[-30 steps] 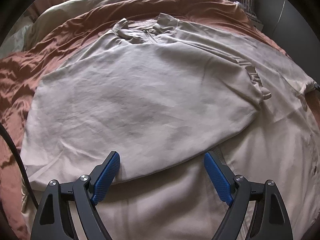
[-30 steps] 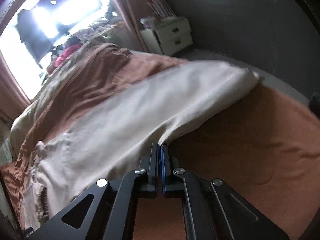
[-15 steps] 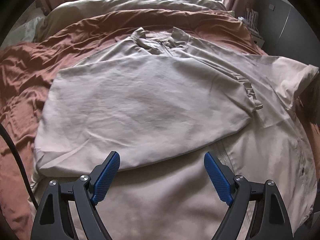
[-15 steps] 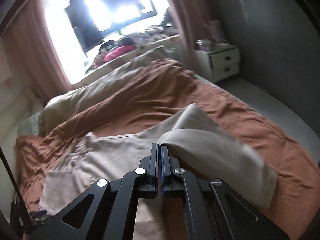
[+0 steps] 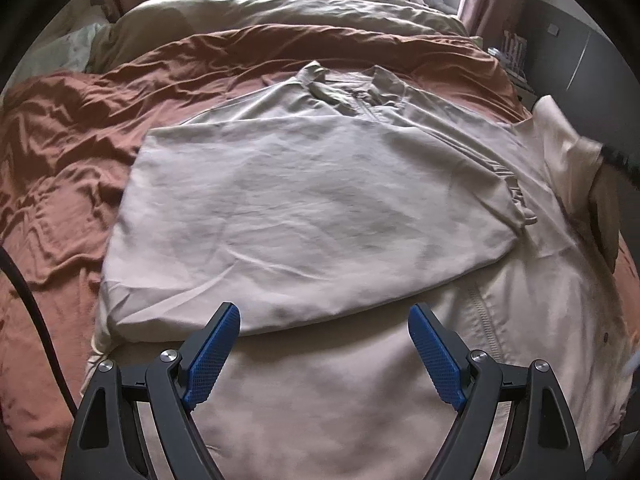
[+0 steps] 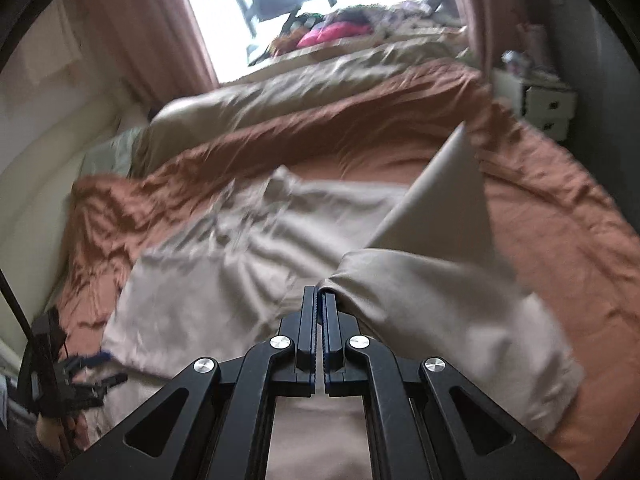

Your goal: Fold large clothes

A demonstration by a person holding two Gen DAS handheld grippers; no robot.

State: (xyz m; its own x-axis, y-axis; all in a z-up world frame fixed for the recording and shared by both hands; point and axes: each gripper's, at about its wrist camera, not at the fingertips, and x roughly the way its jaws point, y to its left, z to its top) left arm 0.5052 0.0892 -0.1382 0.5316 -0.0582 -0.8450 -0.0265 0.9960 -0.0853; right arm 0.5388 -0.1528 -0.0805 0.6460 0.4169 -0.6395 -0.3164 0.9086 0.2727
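Note:
A large beige zip-neck garment (image 5: 320, 208) lies spread on the rust-brown bedspread (image 5: 72, 168), its left side folded over the middle. My left gripper (image 5: 324, 344) is open and empty, hovering over the garment's near part. My right gripper (image 6: 321, 296) is shut on the garment's right sleeve (image 6: 432, 280) and holds it lifted above the bed; the raised sleeve also shows in the left wrist view (image 5: 568, 160). The garment's body (image 6: 224, 264) lies flat below in the right wrist view. The left gripper shows small in the right wrist view (image 6: 92, 376).
A beige duvet (image 5: 280, 24) and pillows lie at the head of the bed. A pile of clothes (image 6: 340, 32) sits by the bright window. A white nightstand (image 6: 540, 104) stands at the bed's right. A wall runs along the bed's left side.
My right gripper has lifted the sleeve off the bed and swung it up and leftward, toward the garment's middle. My left gripper has pulled back and up a little, still open.

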